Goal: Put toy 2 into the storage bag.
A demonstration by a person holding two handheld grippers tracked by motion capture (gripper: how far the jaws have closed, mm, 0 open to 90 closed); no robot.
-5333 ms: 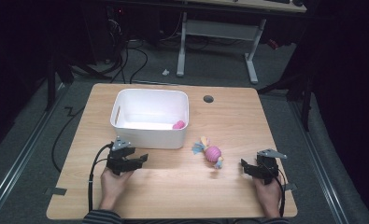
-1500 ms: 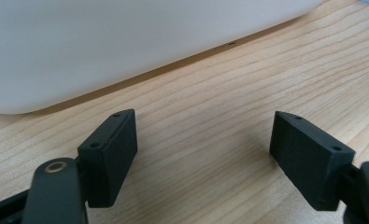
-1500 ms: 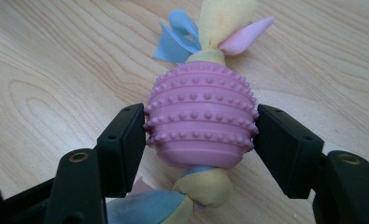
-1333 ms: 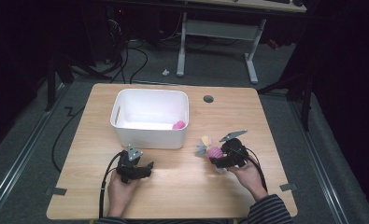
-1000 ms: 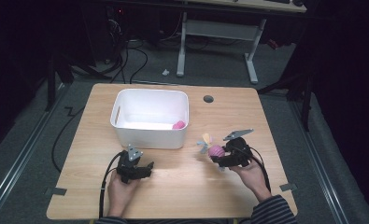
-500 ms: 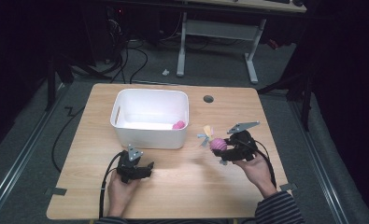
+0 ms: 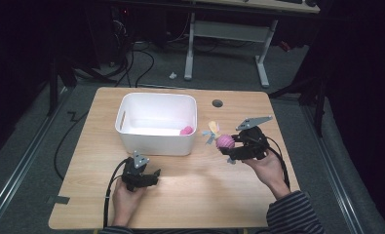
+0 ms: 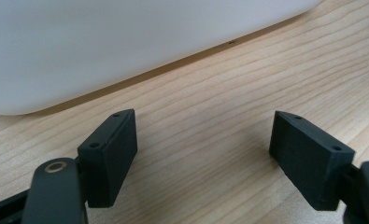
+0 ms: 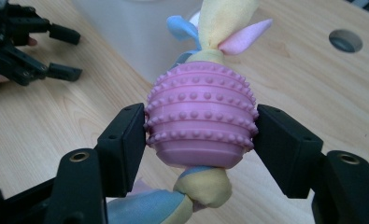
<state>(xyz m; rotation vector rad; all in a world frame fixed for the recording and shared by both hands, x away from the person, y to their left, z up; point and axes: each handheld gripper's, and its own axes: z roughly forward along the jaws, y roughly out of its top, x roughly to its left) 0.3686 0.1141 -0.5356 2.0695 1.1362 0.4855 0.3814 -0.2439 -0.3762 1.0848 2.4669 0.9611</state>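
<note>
So the right gripper sits right of centre in the high view, clamped on a pink knobbly rubber toy with knotted cloth tails; in the right gripper view both pads press against the sides of the toy, and it's lifted clear of the wooden table. The left gripper rests low at the lower left of the high view, jaws spread wide with nothing between them, just bare wood. The white bin sits upper left of centre, and there's something small and pink in its right corner, probably another toy, hard to tell.
</note>
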